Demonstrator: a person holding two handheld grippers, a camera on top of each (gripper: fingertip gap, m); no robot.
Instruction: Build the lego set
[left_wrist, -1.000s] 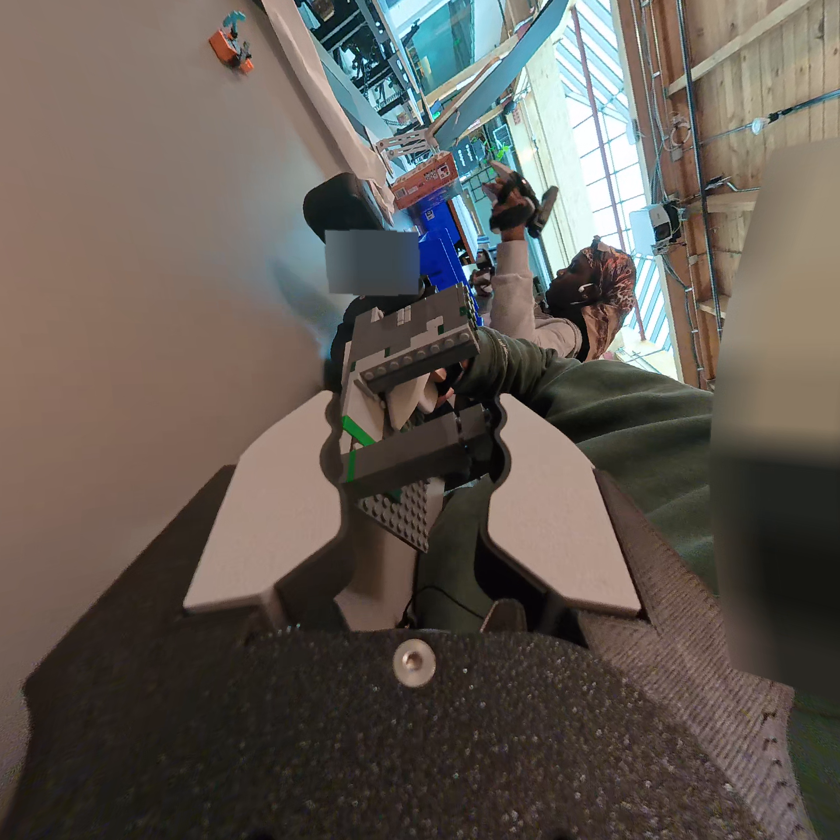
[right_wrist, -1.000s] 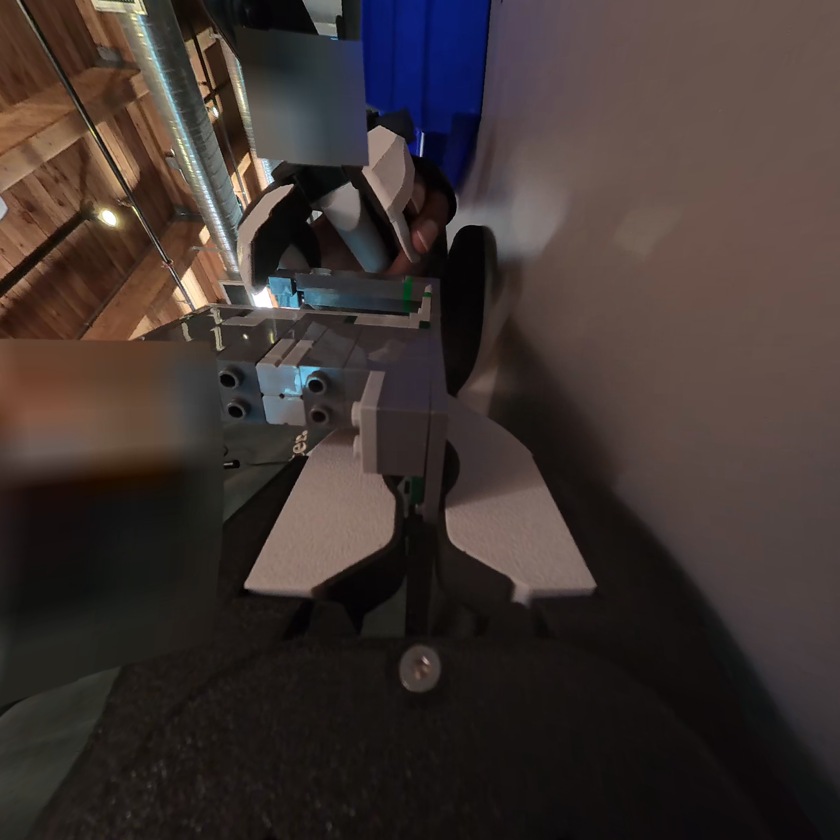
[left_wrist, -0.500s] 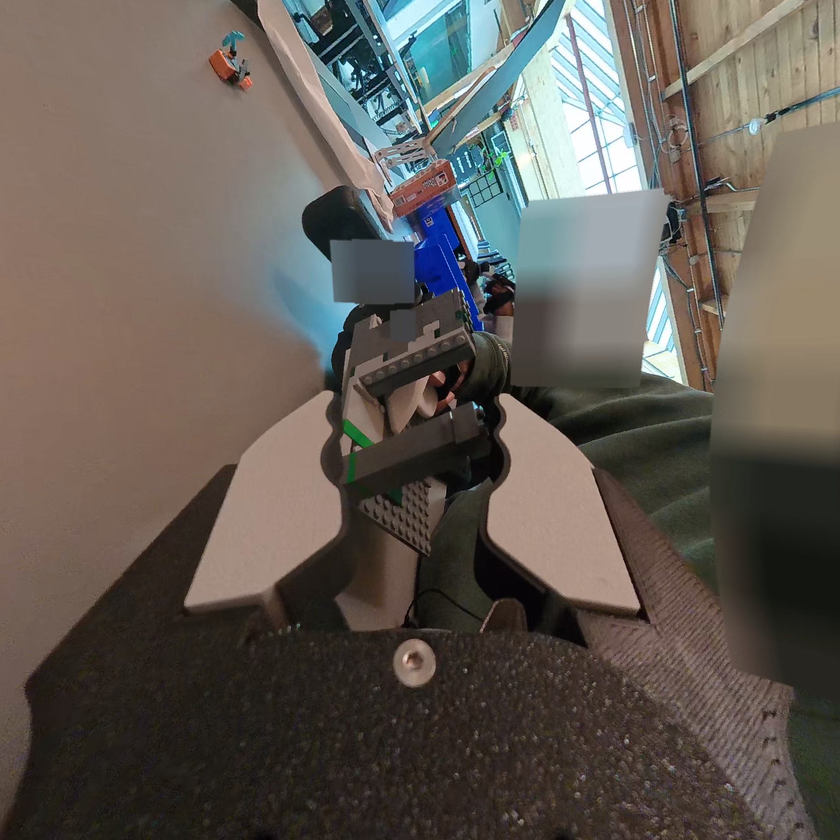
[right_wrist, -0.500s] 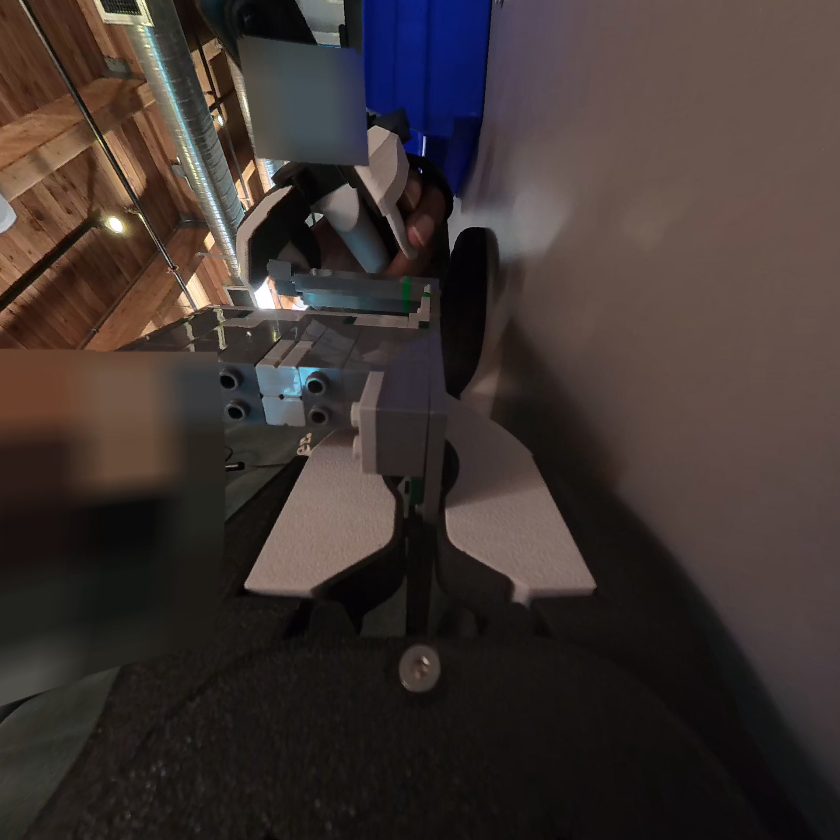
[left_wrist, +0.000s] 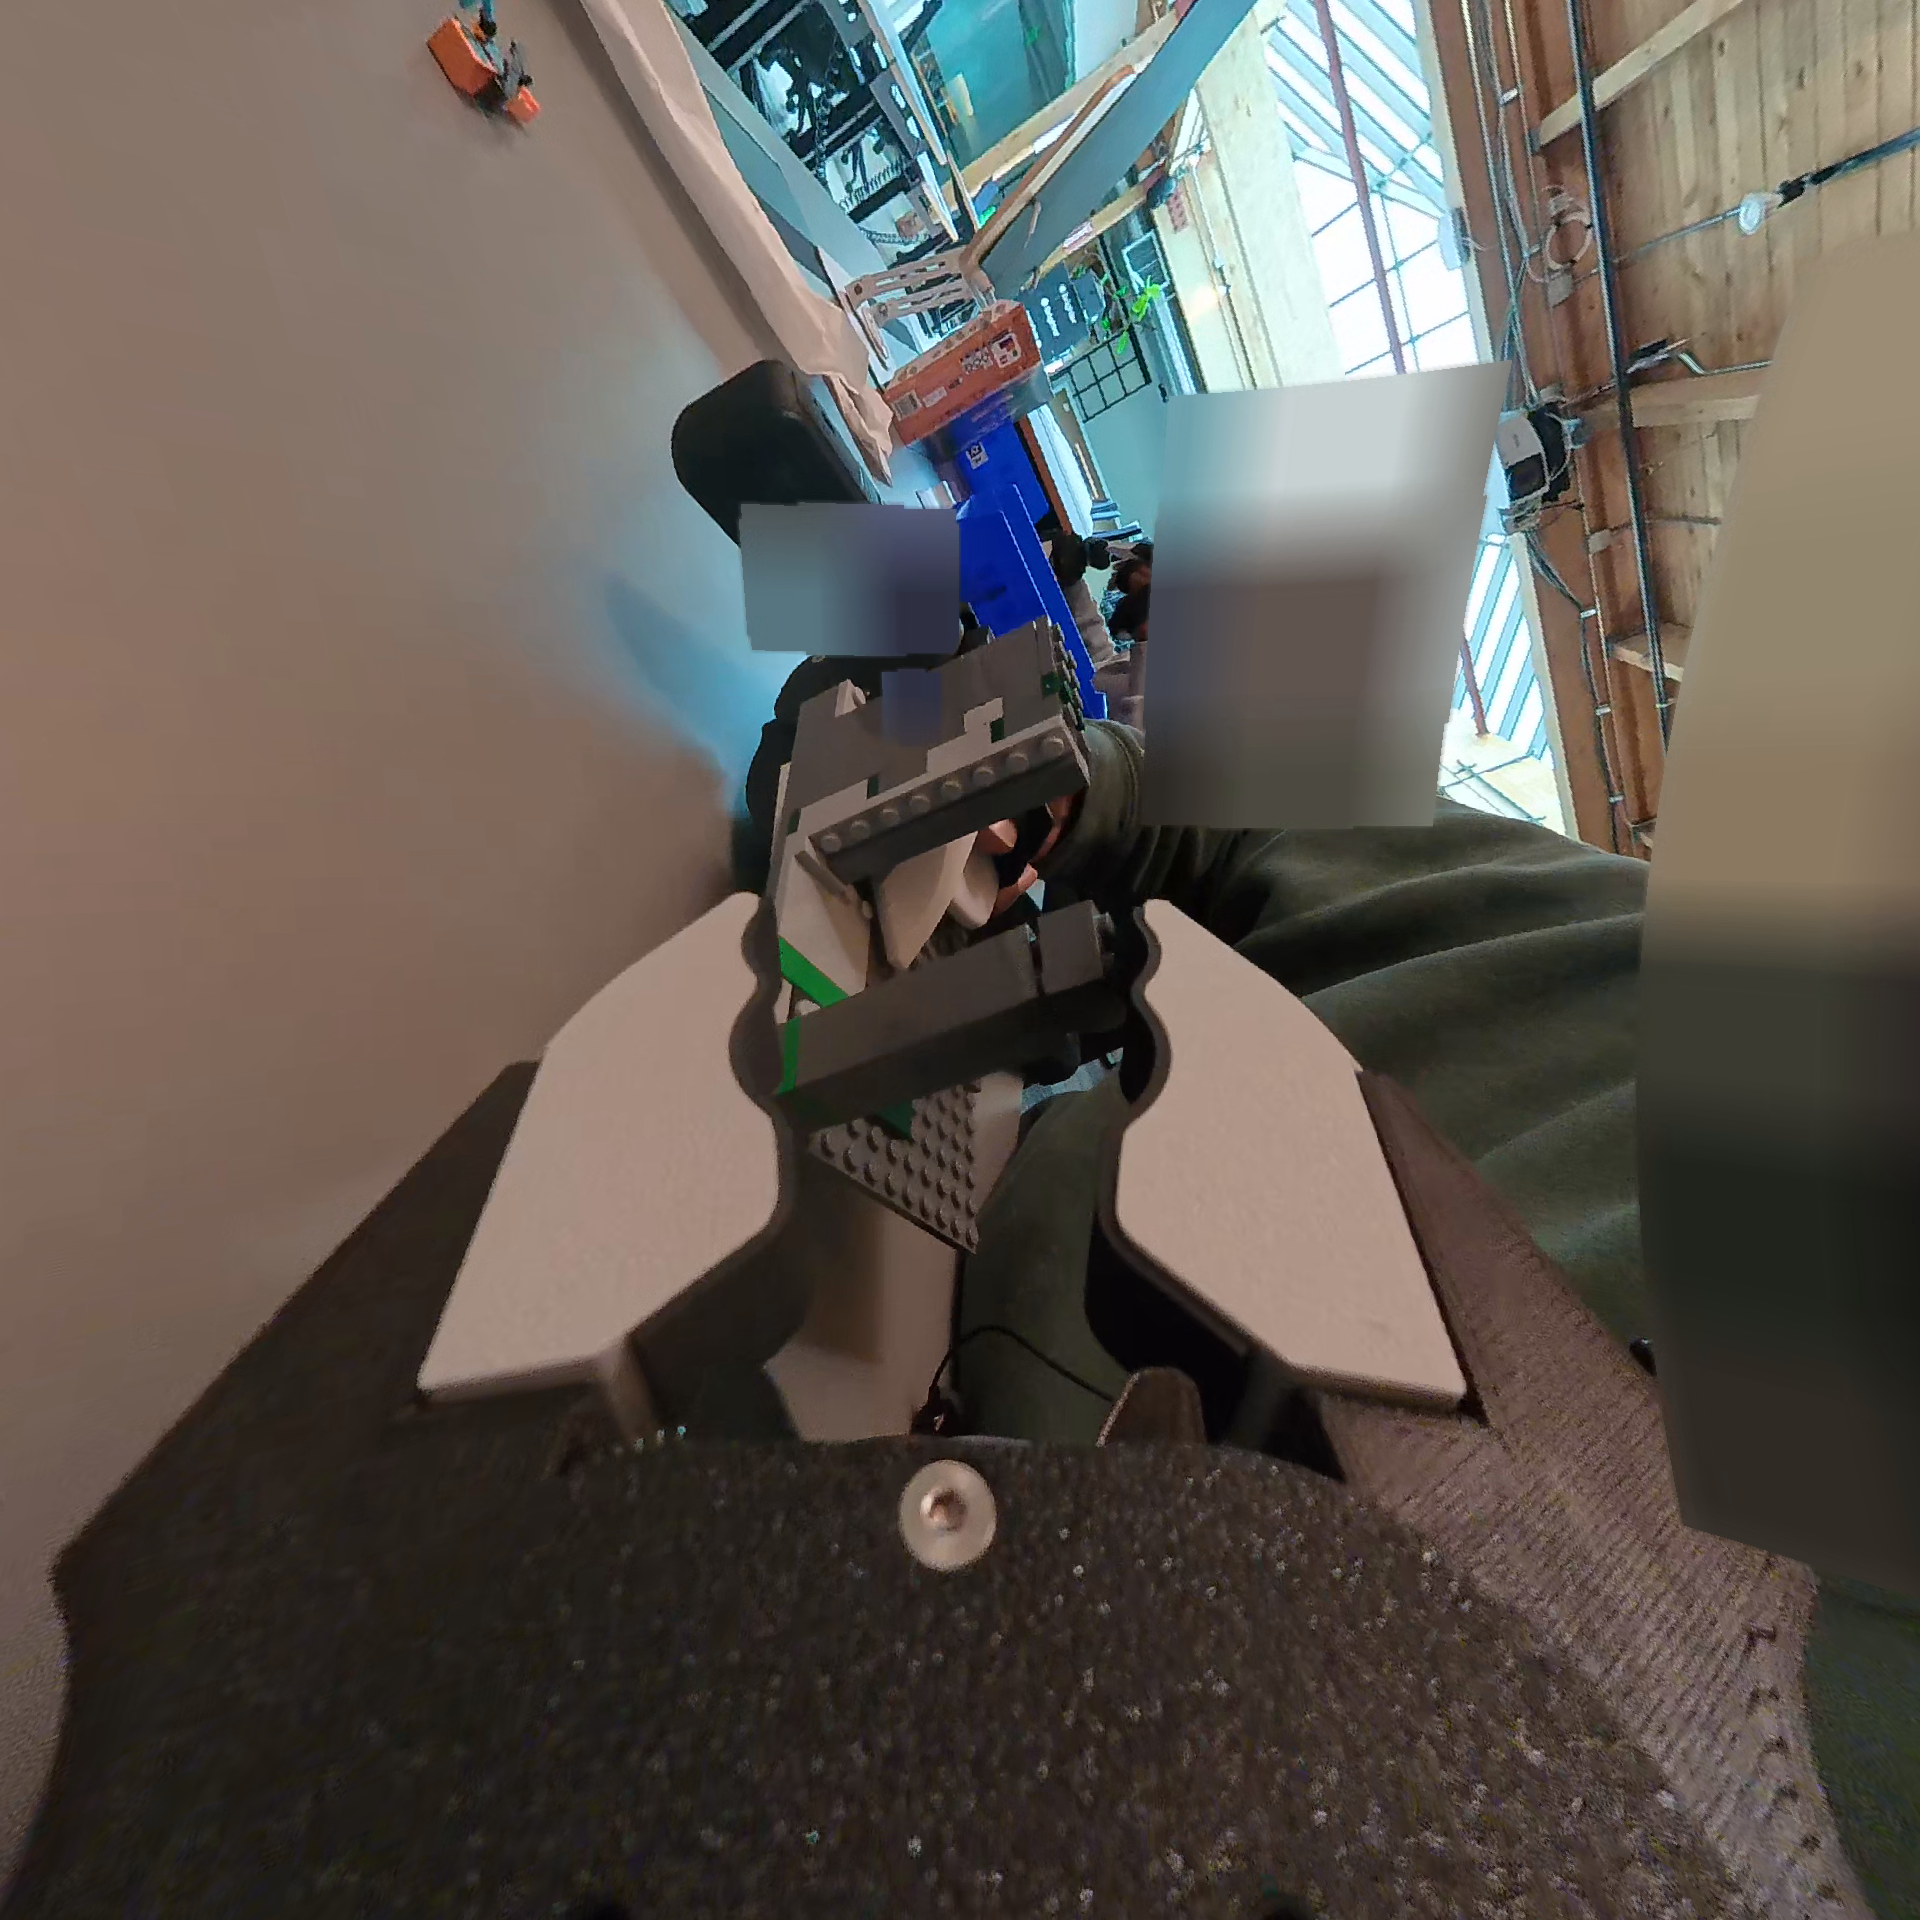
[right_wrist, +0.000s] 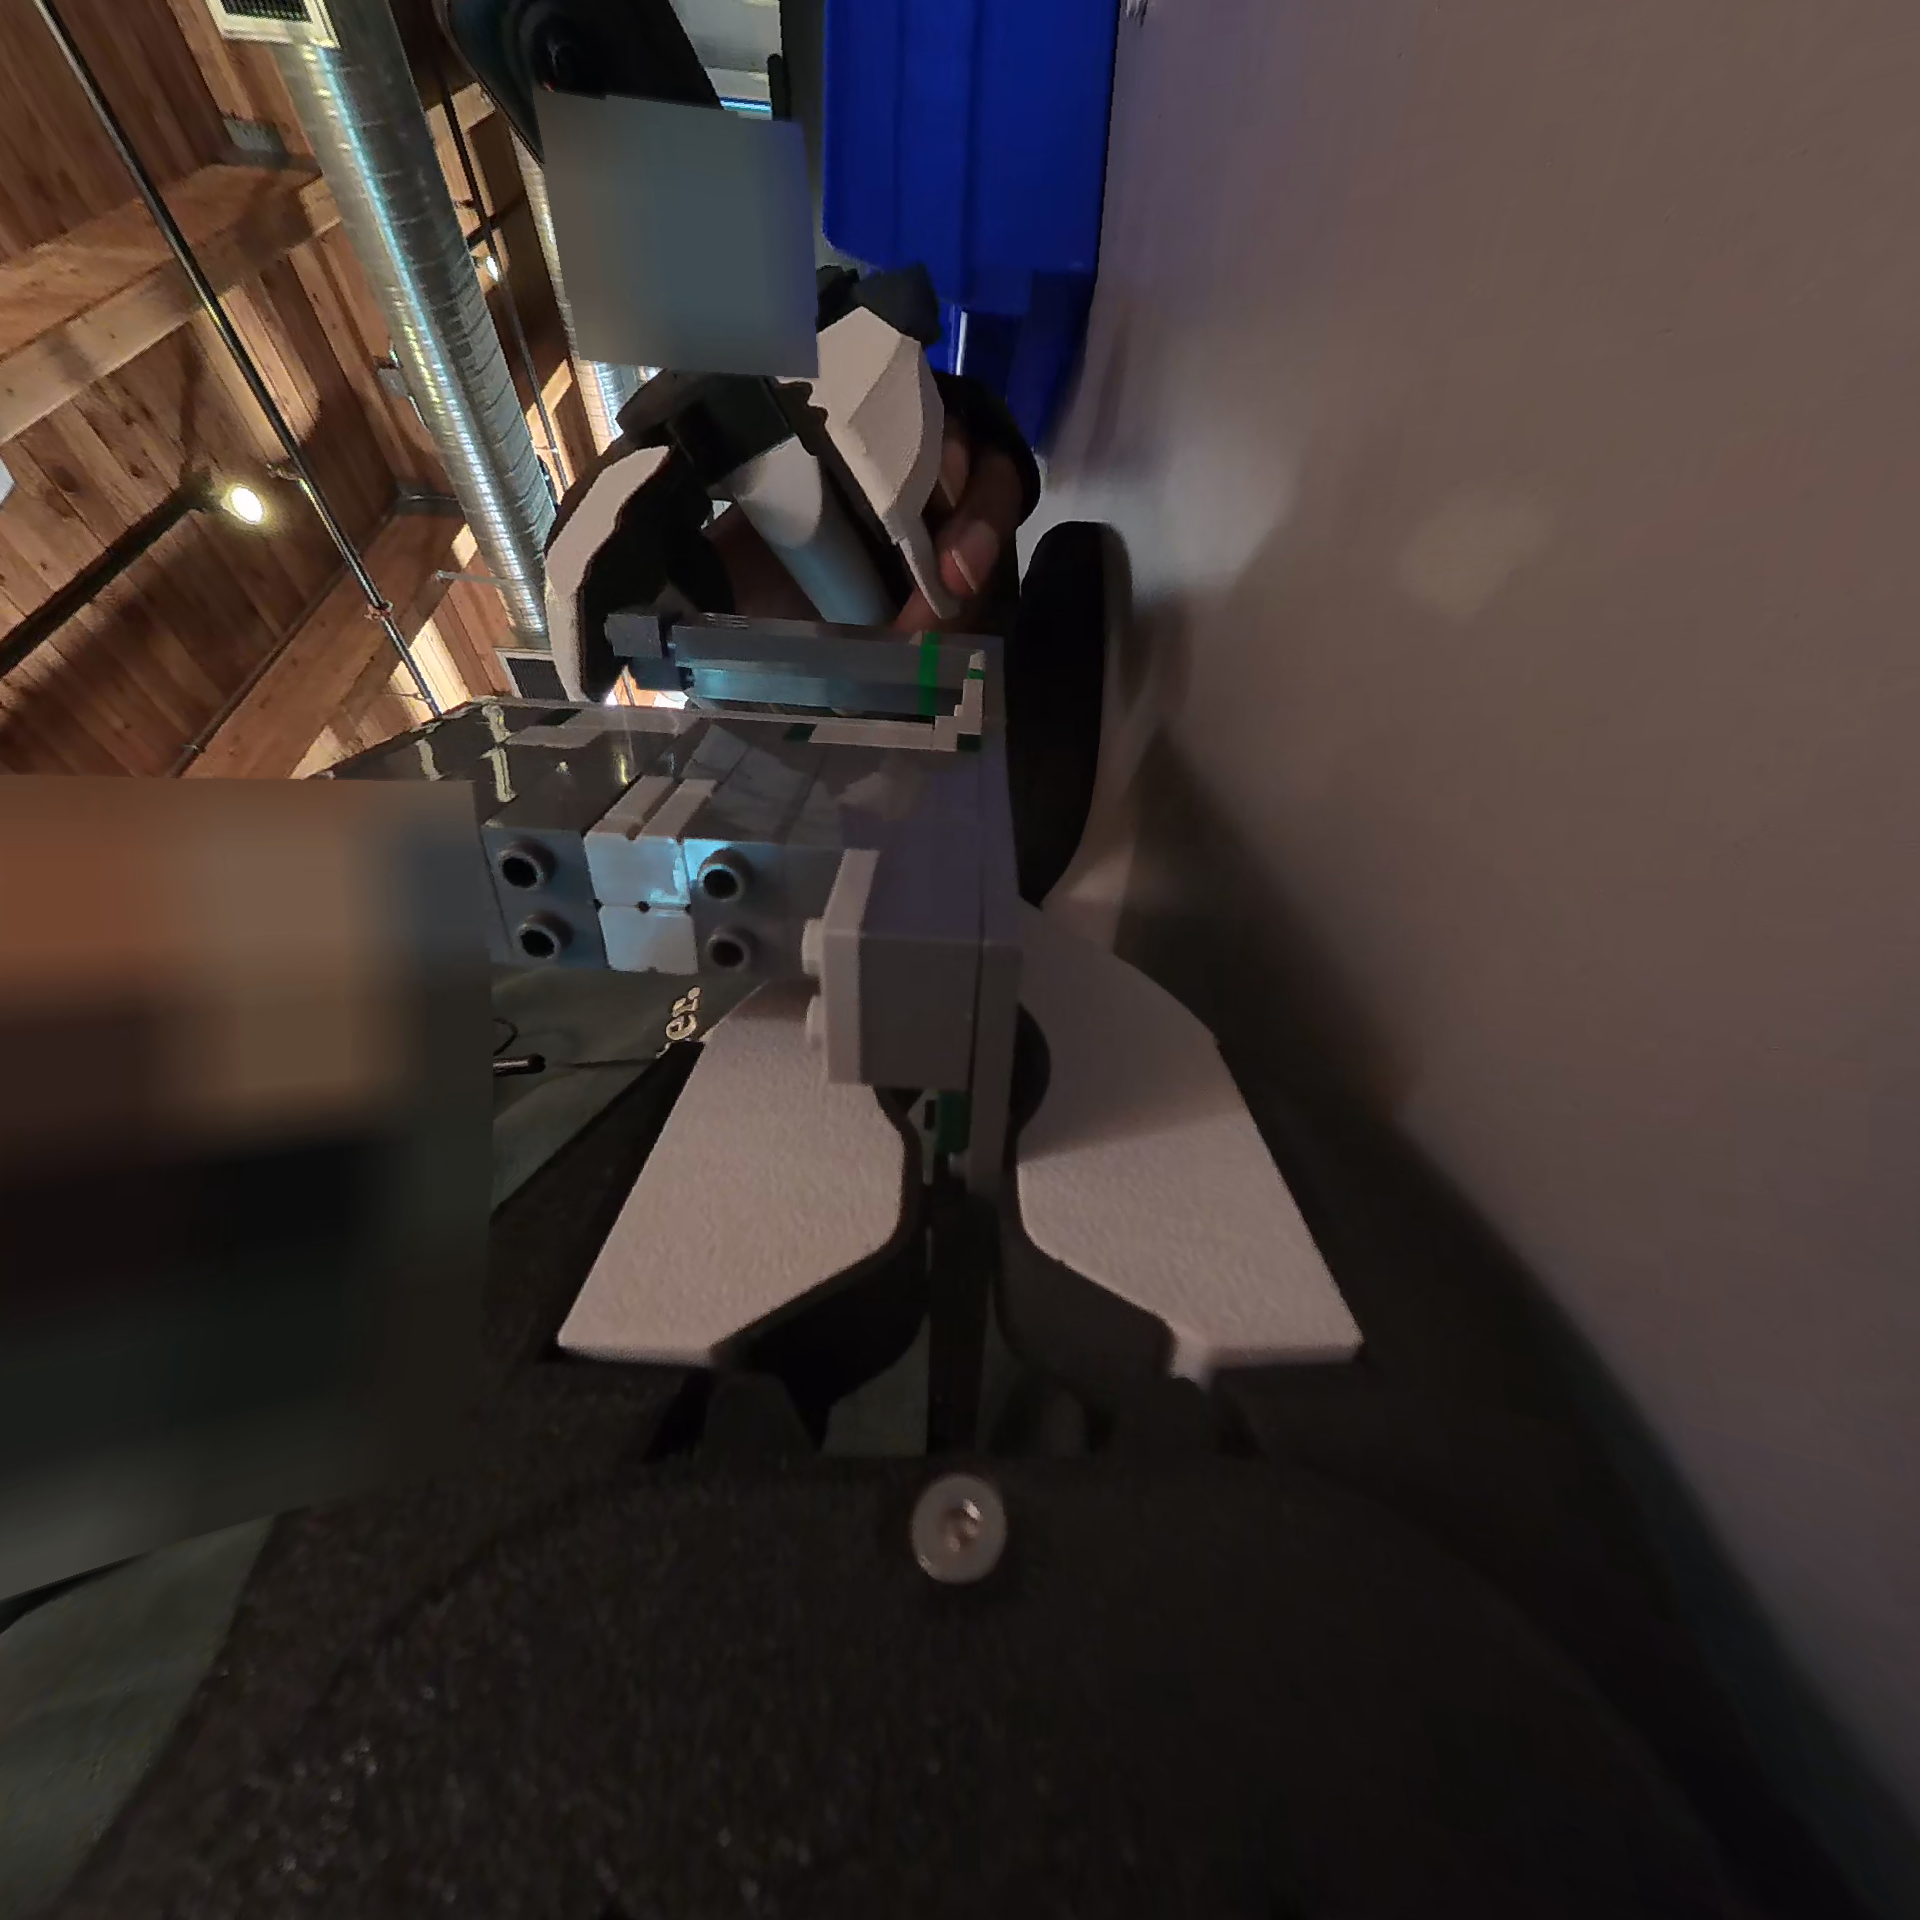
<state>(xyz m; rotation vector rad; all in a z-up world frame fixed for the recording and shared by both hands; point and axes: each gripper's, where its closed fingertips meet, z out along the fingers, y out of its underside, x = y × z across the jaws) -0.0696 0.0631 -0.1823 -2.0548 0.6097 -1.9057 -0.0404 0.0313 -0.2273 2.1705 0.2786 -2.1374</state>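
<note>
Both grippers hold one grey lego model (left_wrist: 914, 831) up off the table (left_wrist: 312, 623). The left gripper (left_wrist: 943, 1013) clamps its dark bar, while the right gripper (right_wrist: 961, 1132) pinches its thin base plate edge-on.

Grey lego build (left_wrist: 914, 997) with green, white accents.

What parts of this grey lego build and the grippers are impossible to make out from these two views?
- Left wrist view: the grey lego build hides most of the right gripper behind it.
- Right wrist view: where the left gripper touches the long dark grey brick is hidden.
- Both views: blurred patches cover the surroundings.
</note>
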